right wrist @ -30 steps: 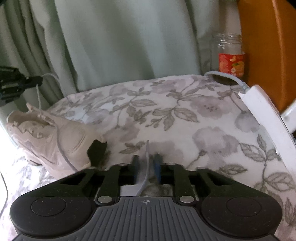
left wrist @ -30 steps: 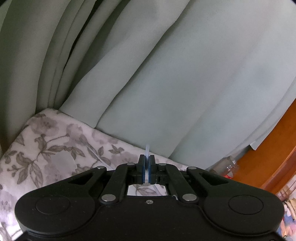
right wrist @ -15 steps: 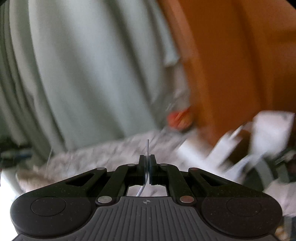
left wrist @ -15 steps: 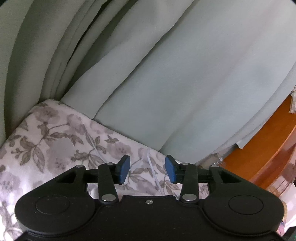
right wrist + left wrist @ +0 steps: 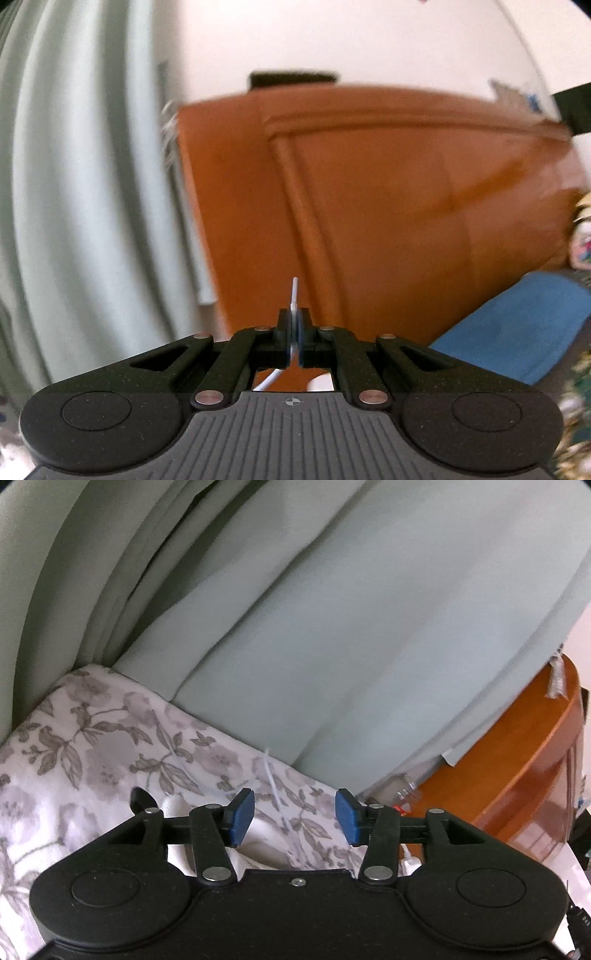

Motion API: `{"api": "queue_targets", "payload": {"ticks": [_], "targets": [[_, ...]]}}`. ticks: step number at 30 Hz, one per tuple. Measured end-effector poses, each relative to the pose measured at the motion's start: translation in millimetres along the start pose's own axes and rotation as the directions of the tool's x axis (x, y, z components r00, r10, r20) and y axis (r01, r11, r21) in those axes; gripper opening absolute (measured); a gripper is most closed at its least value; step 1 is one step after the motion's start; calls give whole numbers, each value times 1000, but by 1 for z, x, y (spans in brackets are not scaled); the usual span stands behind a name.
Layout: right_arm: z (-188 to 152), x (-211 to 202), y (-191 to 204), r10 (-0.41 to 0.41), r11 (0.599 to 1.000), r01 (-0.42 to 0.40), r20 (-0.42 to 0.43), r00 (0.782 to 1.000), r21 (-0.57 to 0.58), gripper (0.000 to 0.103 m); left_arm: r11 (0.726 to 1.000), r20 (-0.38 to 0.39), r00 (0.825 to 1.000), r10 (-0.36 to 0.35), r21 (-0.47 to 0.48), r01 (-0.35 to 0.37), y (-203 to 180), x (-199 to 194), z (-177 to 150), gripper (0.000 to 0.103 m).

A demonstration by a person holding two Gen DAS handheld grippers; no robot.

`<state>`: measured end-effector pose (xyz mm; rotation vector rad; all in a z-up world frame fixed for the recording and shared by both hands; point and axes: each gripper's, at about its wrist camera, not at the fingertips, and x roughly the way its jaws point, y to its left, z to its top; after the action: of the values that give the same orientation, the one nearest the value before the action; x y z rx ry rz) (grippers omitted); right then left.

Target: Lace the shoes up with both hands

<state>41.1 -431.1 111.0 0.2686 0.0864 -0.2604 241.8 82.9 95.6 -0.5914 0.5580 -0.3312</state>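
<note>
Two grippers split: right gripper (image 5: 294,341) clamped on the lace tip (image 5: 294,291), left gripper (image 5: 294,819) jaws just opened, loose lace (image 5: 275,794) lying between them on the floral cloth (image 5: 92,746), shoe barely visible underneath; pull steadily, regrip left near the eyelet.

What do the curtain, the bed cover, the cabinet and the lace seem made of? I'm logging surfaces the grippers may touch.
Curtain: thin woven fabric, matte pale green, hanging in soft folds.
Bed cover: soft matte cloth, printed with grey flowers.
Cabinet: probably varnished wood, orange-brown, glossy in the left view.
Lace: likely white cord with a stiff tip, standing straight from the shut right gripper.
</note>
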Motion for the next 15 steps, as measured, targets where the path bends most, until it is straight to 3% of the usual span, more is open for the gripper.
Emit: {"api": "queue_targets", "payload": {"ticks": [8,15], "targets": [[8,-29,-35,-104,995,104,44,994,7,2,996,-26,998,-62,61,64,-24,-9,-18,51],[11,-44,-43,-112,994,112,40,993,-8,2,991,-53,994,-95,87,100,-38,-11,-30,52]]}}
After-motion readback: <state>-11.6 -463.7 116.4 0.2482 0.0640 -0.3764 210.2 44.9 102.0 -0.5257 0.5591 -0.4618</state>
